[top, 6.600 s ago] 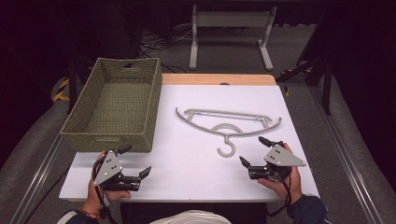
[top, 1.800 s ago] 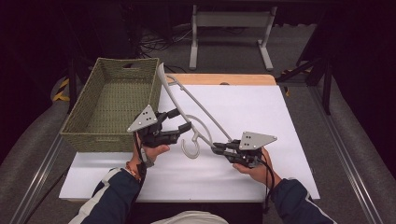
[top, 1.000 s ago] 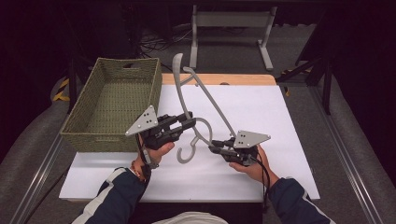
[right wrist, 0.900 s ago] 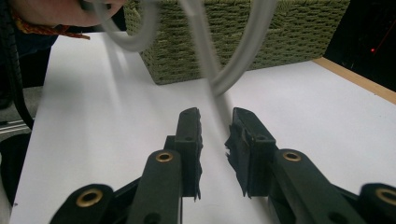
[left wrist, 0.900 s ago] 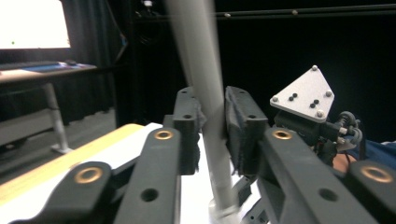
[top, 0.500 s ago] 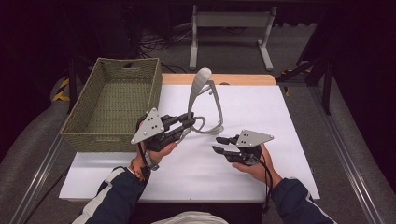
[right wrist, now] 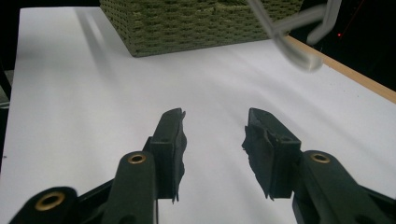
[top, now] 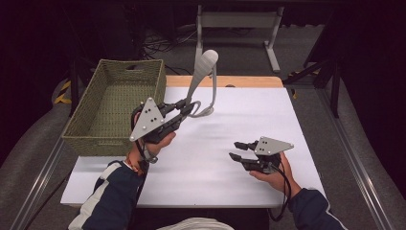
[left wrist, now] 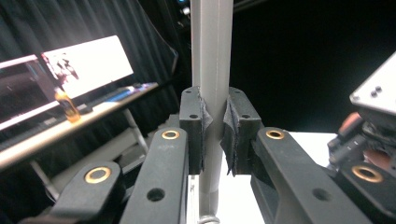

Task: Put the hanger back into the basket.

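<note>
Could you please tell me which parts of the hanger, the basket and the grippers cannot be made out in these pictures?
- Hanger: in the left gripper view only a straight grey stretch shows; the frame edges cut off both ends.
- Its hook: in the right gripper view blurred, partly cut off by the top edge.
- Basket: floor near the front hidden by its near wall, high view.
- Left gripper: pads too small to read in the high view.

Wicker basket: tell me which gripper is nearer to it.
Left. The left gripper, clamped on the grey hanger, is raised just beside the wicker basket's near right corner. The right gripper, jaws apart and empty, sits low over the white table, farther right.
</note>
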`<state>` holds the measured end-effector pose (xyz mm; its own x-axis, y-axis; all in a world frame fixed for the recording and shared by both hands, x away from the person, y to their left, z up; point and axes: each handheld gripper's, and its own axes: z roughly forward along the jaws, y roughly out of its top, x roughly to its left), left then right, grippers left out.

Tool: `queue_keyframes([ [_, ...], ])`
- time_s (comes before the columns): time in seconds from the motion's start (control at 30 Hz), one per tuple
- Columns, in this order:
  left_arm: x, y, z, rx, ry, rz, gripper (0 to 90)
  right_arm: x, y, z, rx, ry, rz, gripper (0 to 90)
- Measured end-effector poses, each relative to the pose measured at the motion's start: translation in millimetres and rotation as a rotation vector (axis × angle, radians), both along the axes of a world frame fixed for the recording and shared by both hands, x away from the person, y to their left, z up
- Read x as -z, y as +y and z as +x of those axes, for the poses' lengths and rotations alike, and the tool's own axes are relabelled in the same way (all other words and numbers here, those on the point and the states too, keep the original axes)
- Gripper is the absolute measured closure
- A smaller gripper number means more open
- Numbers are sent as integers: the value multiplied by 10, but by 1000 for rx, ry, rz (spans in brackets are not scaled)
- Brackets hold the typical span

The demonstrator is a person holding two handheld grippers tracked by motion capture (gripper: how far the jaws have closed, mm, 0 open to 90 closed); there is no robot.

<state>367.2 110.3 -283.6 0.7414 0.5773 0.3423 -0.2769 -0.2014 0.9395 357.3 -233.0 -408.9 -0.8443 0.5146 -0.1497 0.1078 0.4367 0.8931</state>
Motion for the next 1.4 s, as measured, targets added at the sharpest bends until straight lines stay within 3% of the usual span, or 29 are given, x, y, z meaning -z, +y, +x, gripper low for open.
queue_keyframes([
  [0.23,-237,262,-95,-78,-87,5,797,29,21,7,-4,10,-9,537],
  [0.37,-258,497,-91,-138,-94,8,797,56,47,12,-7,20,-24,511],
  [0.57,-245,930,-87,-269,-102,26,797,86,95,22,-19,32,-38,465],
  [0.67,-186,1132,-40,-322,-87,26,797,115,130,35,-26,45,-54,445],
  [0.77,-73,1273,35,-391,-65,68,797,134,155,32,-38,50,-70,429],
  [0.93,63,1403,131,-437,-33,78,797,147,175,26,-52,56,-83,420],
  [1.03,166,1456,251,-499,-22,133,797,153,178,28,-53,57,-89,419],
  [1.2,358,1558,447,-572,-4,191,797,166,186,37,-56,62,-96,417],
  [1.4,562,1648,572,-590,38,215,797,185,211,31,-57,52,-127,414],
])
